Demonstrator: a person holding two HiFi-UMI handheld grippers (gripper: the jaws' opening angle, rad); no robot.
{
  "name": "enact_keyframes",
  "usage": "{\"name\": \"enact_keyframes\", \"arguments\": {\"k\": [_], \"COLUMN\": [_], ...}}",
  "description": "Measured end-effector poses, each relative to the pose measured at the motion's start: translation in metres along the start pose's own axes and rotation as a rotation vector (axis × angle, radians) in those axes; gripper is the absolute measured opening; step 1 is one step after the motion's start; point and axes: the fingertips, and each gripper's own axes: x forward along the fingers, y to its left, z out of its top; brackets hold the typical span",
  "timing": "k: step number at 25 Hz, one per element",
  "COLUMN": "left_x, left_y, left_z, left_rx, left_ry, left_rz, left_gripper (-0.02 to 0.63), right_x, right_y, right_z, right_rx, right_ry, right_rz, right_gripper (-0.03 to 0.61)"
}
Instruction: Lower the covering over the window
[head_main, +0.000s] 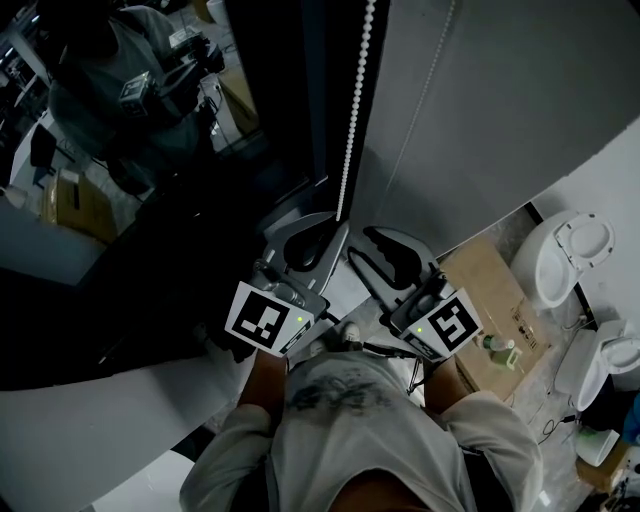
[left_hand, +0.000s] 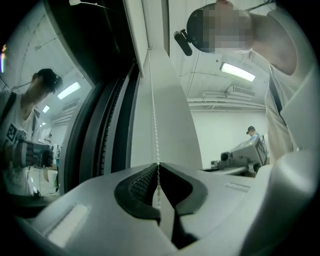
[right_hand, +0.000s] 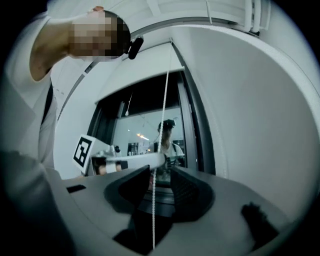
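A white bead chain (head_main: 354, 100) hangs beside the dark window (head_main: 150, 160). My left gripper (head_main: 328, 232) is shut on this chain; in the left gripper view the chain (left_hand: 154, 110) runs down into the closed pads of the left gripper (left_hand: 159, 169). My right gripper (head_main: 385, 255) is just to its right and stands open. In the right gripper view a chain strand (right_hand: 165, 110) hangs loose in the gap of the right gripper (right_hand: 155, 182), touching neither pad. The covering's lower edge (right_hand: 142, 72) sits high over the window (right_hand: 145, 125).
A grey wall (head_main: 500, 90) runs to the right of the window frame (head_main: 300, 100). Far below on the floor lie a flattened cardboard box (head_main: 495, 310) and white fixtures (head_main: 570, 255). The glass reflects a person holding the grippers (head_main: 130, 90).
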Motion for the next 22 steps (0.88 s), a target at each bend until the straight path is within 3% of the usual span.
{"name": "enact_keyframes", "arguments": {"k": [8, 13, 22], "left_x": [-0.009, -0.014, -0.023], "left_y": [-0.001, -0.008, -0.020], "left_z": [-0.068, -0.092, -0.123], "left_rx": [-0.063, -0.087, -0.139], "left_ry": [0.121, 0.162, 0.206], "left_rz": [0.013, 0.002, -0.008], "left_gripper": [0.015, 0.015, 0.015], "right_x": [0.000, 0.003, 0.018], "right_y": [-0.005, -0.007, -0.004], "right_z": [0.020, 0.021, 0.057], "right_rx": [-0.018, -0.029, -0.053], "right_ry": [-0.051, -0.044, -0.138], "right_rz": [-0.020, -0.030, -0.012], "right_gripper": [0.138, 0.138, 0.138]}}
